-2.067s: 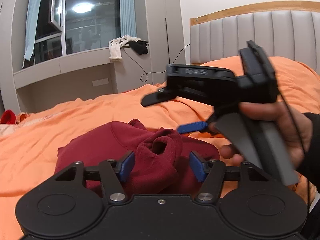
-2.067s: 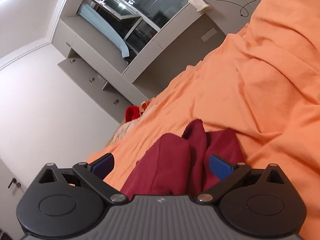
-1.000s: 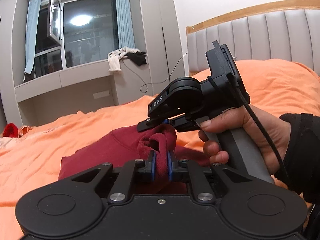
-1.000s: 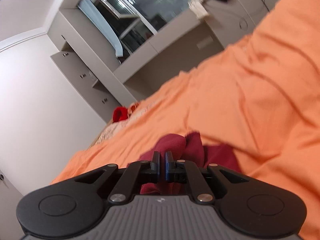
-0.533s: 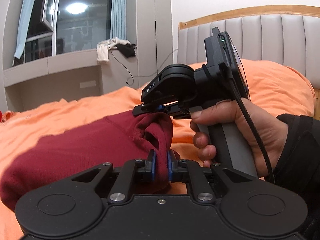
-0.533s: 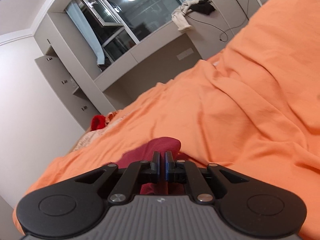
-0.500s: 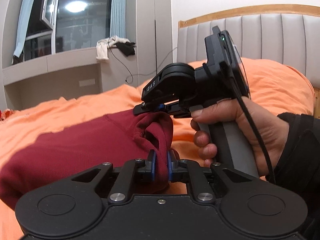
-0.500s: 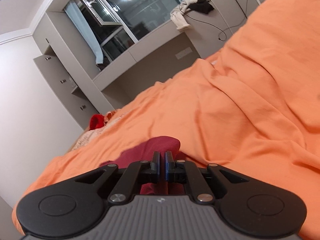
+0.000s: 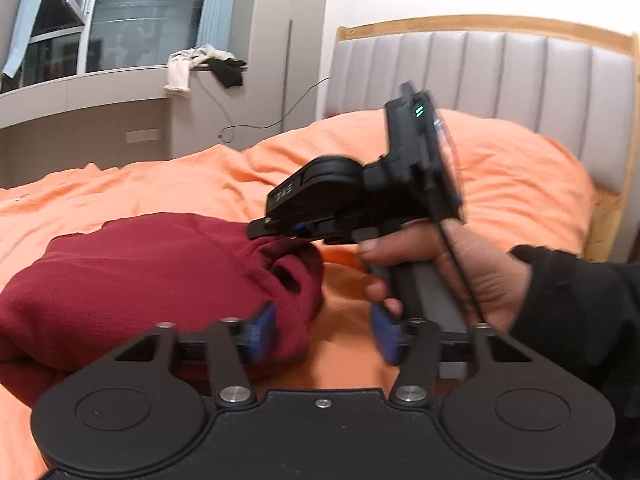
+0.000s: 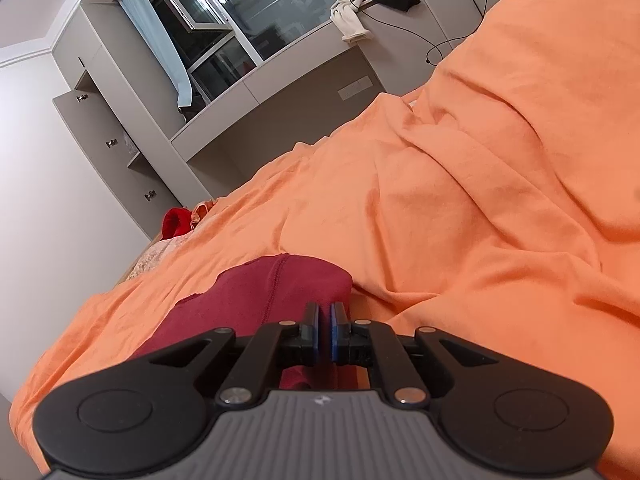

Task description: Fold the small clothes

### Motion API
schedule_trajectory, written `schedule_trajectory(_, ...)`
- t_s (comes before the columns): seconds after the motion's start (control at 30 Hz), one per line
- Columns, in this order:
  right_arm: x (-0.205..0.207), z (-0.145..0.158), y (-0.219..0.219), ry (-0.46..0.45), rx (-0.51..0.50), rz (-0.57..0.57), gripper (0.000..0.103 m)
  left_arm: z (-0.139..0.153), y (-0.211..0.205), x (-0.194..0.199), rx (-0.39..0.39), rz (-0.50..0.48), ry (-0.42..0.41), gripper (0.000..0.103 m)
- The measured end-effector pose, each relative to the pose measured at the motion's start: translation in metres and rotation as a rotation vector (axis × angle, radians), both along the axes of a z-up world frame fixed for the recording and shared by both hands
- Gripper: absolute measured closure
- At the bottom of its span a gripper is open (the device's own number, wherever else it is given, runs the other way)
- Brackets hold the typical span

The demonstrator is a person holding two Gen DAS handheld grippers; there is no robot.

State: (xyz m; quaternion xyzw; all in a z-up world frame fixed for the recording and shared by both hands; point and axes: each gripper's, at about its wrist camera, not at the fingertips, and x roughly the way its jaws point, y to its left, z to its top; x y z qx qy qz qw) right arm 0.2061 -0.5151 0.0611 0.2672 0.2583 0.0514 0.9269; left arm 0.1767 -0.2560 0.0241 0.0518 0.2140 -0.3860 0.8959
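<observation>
Lying on the orange bedspread [image 9: 168, 184], the dark red garment [image 9: 132, 280] is spread out flat, one bunched end near the headboard [image 9: 500, 76]. The left tongs [image 9: 322, 334] stand spread apart, their left pad beside that bunched end. The right tongs [image 10: 324, 330] are pressed together, pinching the garment's edge from above.

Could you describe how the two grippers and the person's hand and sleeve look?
The left gripper has a black body, the right gripper a ribbed grey one; both have blue finger pads. The right gripper carries a black cable, and the hand has a black sleeve.
</observation>
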Motion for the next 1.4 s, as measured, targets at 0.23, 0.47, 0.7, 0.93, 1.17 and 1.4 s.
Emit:
schedule_trajectory(0.23, -0.003, 0.002, 0.0, 0.001, -0.028, -0.001, 0.084, 0.023, 0.024, -0.015, -0.032, 0.017, -0.022, 0.018)
schedule_trajectory(0.47, -0.024, 0.014, 0.003, -0.054, -0.093, 0.03, 0.046, 0.054, 0.083, 0.005, -0.127, 0.205, -0.046, 0.001)
schedule_trajectory(0.7, -0.045, 0.013, 0.014, -0.051, -0.133, 0.13, 0.01, 0.053, 0.138, 0.053, -0.173, 0.402, 0.062, 0.001)
schedule_trajectory(0.93, -0.055, 0.004, 0.04, 0.017, -0.257, 0.248, 0.0, 0.03, 0.155, 0.085, -0.172, 0.406, 0.183, 0.001)
schedule_trajectory(1.17, -0.058, 0.001, 0.039, 0.051, -0.274, 0.27, 0.0, -0.008, 0.158, 0.091, -0.175, 0.379, 0.258, 0.0)
schedule_trajectory(1.4, -0.058, 0.009, 0.035, 0.067, -0.249, 0.29, 0.0, -0.035, 0.164, 0.091, -0.167, 0.379, 0.288, 0.001)
